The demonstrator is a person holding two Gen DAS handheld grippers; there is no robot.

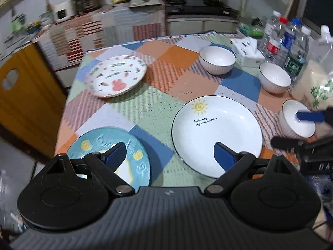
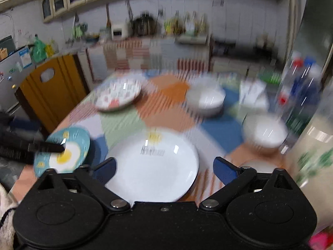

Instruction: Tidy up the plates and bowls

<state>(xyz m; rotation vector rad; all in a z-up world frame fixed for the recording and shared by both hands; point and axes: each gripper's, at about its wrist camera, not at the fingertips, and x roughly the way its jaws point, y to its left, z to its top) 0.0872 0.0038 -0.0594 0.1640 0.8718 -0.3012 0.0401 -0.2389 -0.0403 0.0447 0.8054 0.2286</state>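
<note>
Three plates lie on the patchwork table: a white sun plate, a blue egg plate at the near left, and a pink rabbit plate further back. Three white bowls stand along the right. My left gripper is open and empty above the near edge, between the blue and white plates. My right gripper is open and empty over the white plate; it shows in the left wrist view around the nearest bowl. The right wrist view is blurred.
Water bottles, a tissue box and a rice bag crowd the table's right side. A yellow chair stands left of the table. Kitchen counters lie behind.
</note>
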